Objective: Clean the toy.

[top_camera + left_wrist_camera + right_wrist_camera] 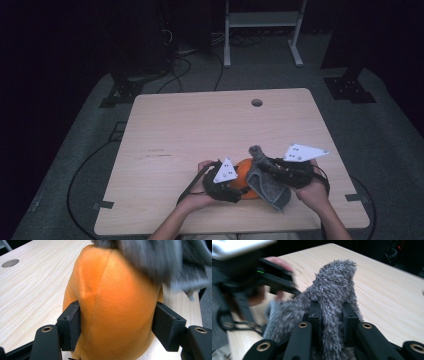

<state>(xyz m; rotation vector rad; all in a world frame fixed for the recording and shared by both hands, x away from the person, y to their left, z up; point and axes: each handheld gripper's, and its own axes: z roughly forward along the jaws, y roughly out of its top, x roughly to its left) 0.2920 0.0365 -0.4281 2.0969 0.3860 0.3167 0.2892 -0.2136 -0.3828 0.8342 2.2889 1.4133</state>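
Dim room, grey carpet floor (390,145), white shelf frame (262,30), black cables (180,70)

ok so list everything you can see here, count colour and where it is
orange plush toy: one, orange, near edge of the table, between the left claw's pads
fuzzy grey cloth: one, grey, draped over the plush toy's right side, a fold pinched in the right claw
table: one, light wood, centre of the high view, with a round hole near its far edge
white metal frame: one, white, on the floor beyond the table
cables: several, black, on the grey floor behind and left of the table
left claw: one, black, pads pressing both sides of the plush toy
right claw: one, black, shut on the cloth
hands: two, near edge
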